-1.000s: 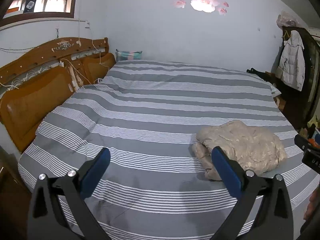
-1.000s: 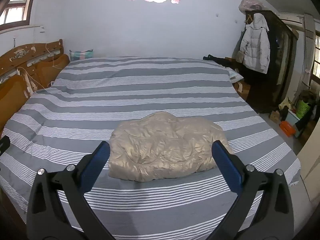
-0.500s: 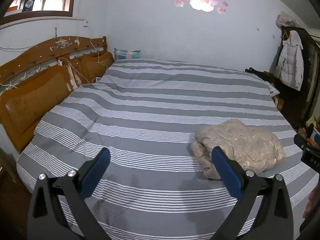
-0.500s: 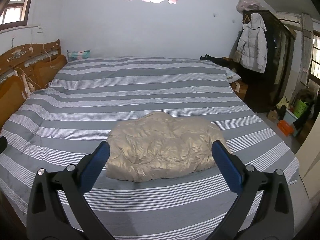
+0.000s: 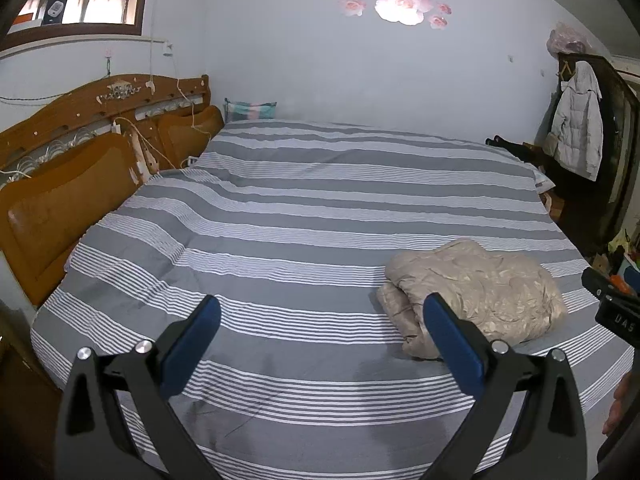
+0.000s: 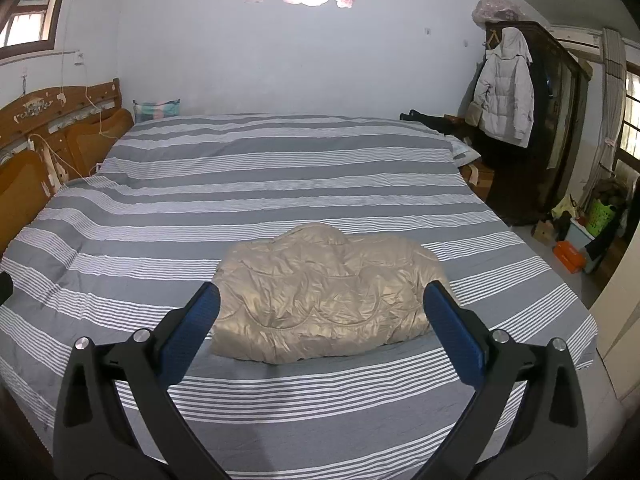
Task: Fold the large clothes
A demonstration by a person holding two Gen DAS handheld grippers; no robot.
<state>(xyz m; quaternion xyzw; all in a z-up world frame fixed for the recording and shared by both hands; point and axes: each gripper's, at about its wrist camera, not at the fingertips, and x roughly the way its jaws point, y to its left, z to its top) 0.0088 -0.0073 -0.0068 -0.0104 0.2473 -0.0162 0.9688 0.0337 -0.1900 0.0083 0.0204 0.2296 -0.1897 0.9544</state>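
Plainly spread wide and empty on both the left gripper (image 5: 320,316) and right gripper (image 6: 320,306), held clear above the bed (image 6: 280,176). Beyond, beige quilted jacket (image 6: 324,292) lying bundled near the bed's front edge, probably folded compact already, within easy reach.

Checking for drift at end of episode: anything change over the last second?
Hardly anything. Both views shift slightly, a small camera drift; nothing was taken hold of or let go. The left gripper and right gripper stay open above the bed, clear of the cloth. The beige padded garment lies in the same folded bundle, same spot.
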